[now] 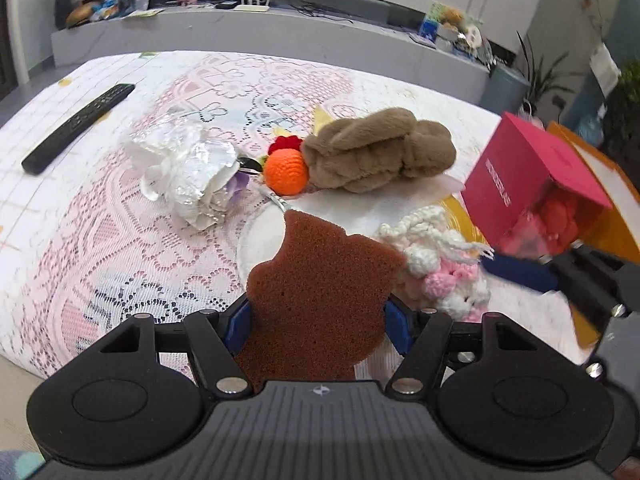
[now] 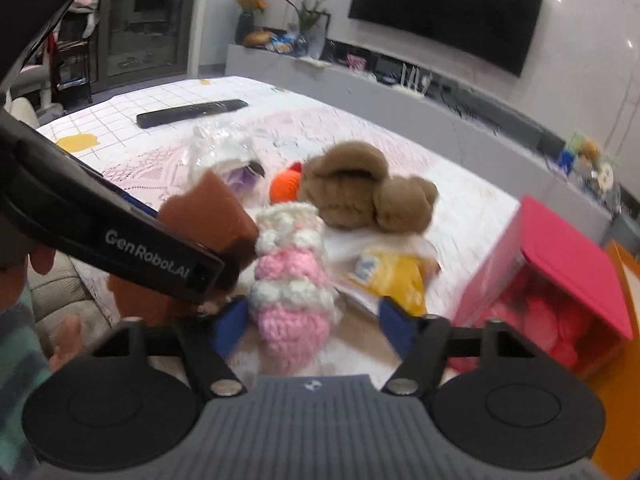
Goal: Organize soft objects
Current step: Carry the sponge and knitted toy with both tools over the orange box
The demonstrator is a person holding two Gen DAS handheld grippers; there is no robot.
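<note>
Left wrist: left gripper (image 1: 318, 326) clamped on brown sponge (image 1: 320, 276). Right gripper (image 2: 312, 326) parted, pads clear of pink-white crochet toy (image 2: 294, 280) between them (pink box (image 2: 568, 256) beside, rightward).

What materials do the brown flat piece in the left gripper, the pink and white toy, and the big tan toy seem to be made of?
Brown flat piece: likely open-cell sponge foam, matte, with visible small pores. Pink and white toy: crocheted yarn, showing thick looped stitches. Big tan toy: plush fabric, probably synthetic fur, with a short fuzzy pile.
</note>
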